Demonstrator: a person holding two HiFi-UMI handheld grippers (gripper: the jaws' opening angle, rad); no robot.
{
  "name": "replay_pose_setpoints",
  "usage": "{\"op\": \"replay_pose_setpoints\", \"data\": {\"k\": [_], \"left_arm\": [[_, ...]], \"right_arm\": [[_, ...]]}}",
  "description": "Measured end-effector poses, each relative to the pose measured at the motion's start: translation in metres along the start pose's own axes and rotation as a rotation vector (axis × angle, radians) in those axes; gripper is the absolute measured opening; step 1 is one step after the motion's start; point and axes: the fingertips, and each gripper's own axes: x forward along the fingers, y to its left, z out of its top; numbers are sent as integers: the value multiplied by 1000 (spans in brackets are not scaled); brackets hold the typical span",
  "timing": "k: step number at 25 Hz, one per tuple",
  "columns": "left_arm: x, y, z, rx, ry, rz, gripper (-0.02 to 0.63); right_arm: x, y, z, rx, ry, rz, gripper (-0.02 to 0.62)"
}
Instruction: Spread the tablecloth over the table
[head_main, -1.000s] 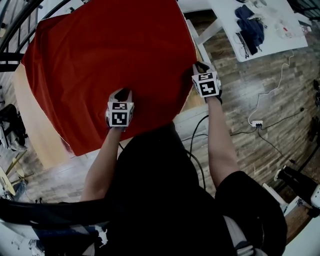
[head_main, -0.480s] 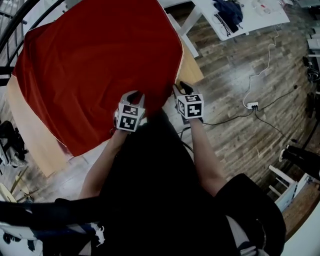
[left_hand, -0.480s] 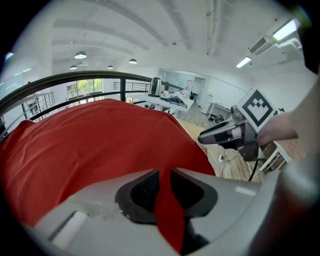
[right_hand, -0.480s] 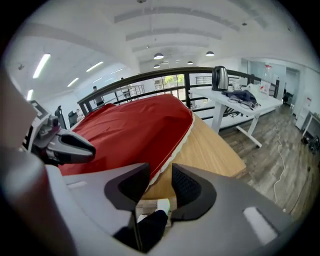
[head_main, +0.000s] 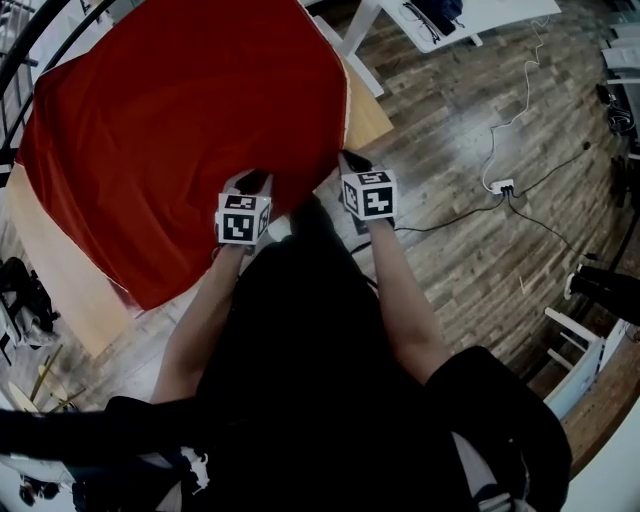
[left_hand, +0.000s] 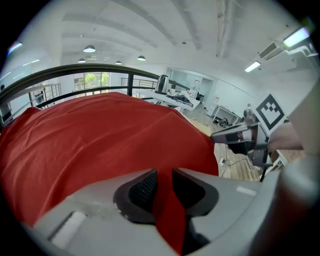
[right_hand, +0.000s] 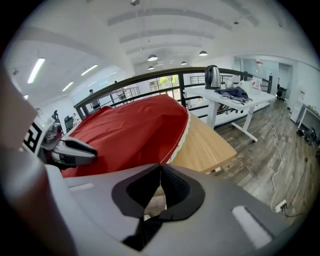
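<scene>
The red tablecloth (head_main: 180, 130) lay over most of the wooden worktop (head_main: 368, 115), rumpled into long shallow folds. Bare wood showed at the corner on the right and in a strip along the left side. Its near edge hung just in front of the person, and both tongs met it there.

The left tongs (left_hand: 164, 172) had a raised fold of the red cloth between the two pads, which pressed on it from either side; the jaws had just eased a little wider. The right tongs (right_hand: 160, 166) had just closed. Their tips stood together on the very edge of the cloth, where its pale trimmed hem ran down to them, beside the bare corner. The two tongs sat near each other, both pointing down and away from the person.

Past the worktop a dark railing (left_hand: 100, 70) curved round. To the right lay plank floor (head_main: 470, 120) with a white power strip (head_main: 500, 186) and its cable, and a second, white worktop (head_main: 480, 15).
</scene>
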Motion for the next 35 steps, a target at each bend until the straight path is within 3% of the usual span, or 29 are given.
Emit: {"op": "replay_pose_setpoints", "data": {"k": [4,12,14,16,18,21,27,31,35], "left_arm": [[2,3,-1,-44,49,-15,92],[11,-7,0,-30,108,39,79],[14,-12,2,-47,105,84,96],[16,-11,6,-79,93,133,101],[16,-10,7,-104,79,172,98],[17,-11,7,-143,58,212,101],[11,-10,14,-175,-26,310,51],[-17,3,13,-202,-104,389,15],[-58,12,-6,-268,-182,429,11]], "right_arm": [[-23,-49,0,-37,32,32,15],[-22,-148,7,-331,141,5,21],[-17,-164,10,-347,133,-35,26],[-14,-171,16,-305,102,-12,23],[-15,-160,26,-271,40,65,15],[-15,-122,37,-327,-30,192,12],[5,-91,41,-432,3,277,12],[7,-22,59,-504,-60,420,11],[5,55,54,-559,-65,494,11]]}}
